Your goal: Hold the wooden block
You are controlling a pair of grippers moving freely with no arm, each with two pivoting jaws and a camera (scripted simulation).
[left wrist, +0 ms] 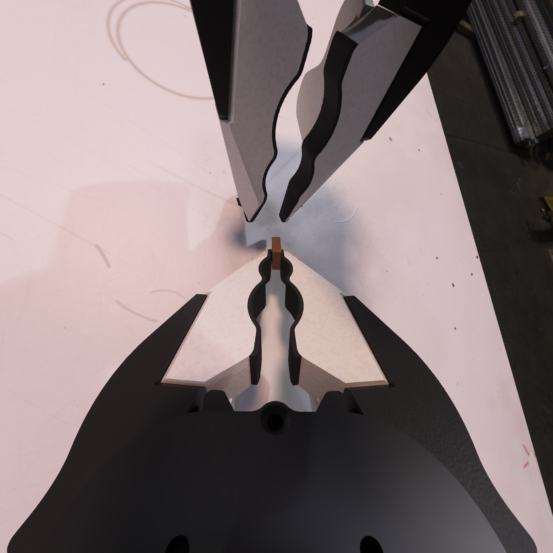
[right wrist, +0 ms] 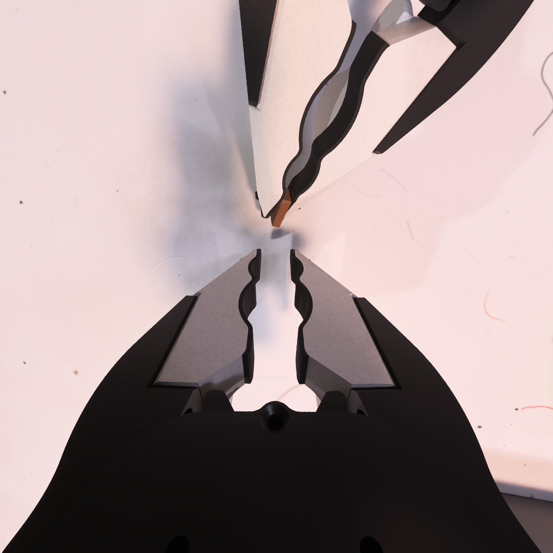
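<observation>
Pale pink desk [left wrist: 89, 179] all round, scuffed w/ thin curved scratches, dark floor past its edge and some grey metal stock stacked off to one side. Both tools nose to nose over the middle.

Left tool [left wrist: 275, 253] has the wooden block [left wrist: 276, 254] — small brown slab pinched right at the fingertips, far end poking out past them toward the other tool. Jaws drawn in narrow, closed on it. In the right wrist view the same block [right wrist: 281, 211] sits in the tips of the tool opposite, a small shadow on the desk just beneath, so I'd say it's lifted clear, not resting.

Right tool [right wrist: 275, 253] — jaws parted, gap moderate, nothing between them. Block is straight ahead of its tips, near but apart, no contact.

Judgement: hold looks made, job now is keeping it. Grip is v. shallow, only the tip pads on the wood, so steady pressure and no twisting, or it could pivot out. Right tool prob. best kept off; a nudge on that free end would lever the block loose.
</observation>
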